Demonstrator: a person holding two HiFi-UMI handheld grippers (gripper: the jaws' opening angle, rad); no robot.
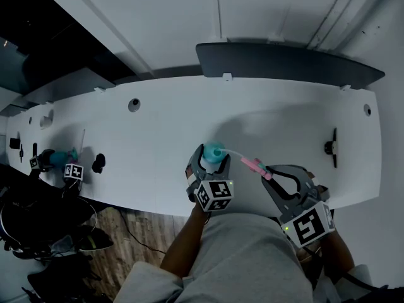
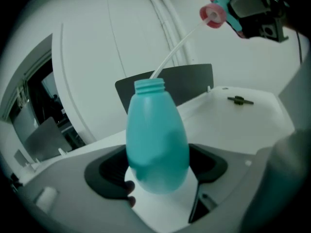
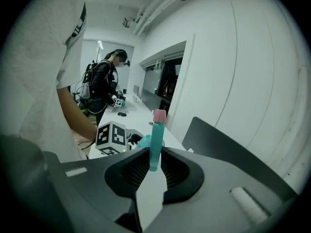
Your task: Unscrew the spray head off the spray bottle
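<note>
At the near edge of the white surface [image 1: 265, 118], just in front of your body, your two claws work close together. Your left claw [image 2: 158, 174] stands wide, but it is not empty: its two pads press on the sides of the teal spray bottle [image 2: 158, 140] and hold it by the lower half of its body. The neck of the bottle points away from you. The neck is open and its thread is bare. Your right claw [image 3: 154, 161] is narrow and grips the spray head [image 3: 155, 140] by its teal stem, with the pink collar above the pads. In the left gripper view the spray head [image 2: 216, 8] hangs up and to the right of the bottle, apart from the neck. A thin white tube [image 2: 177, 50] runs from the pink collar down into the open neck, so only the tube joins the two parts. Whether the bottle touches the surface, I cannot tell. At the far end of the surface, another person [image 3: 104, 81] stands.
</note>
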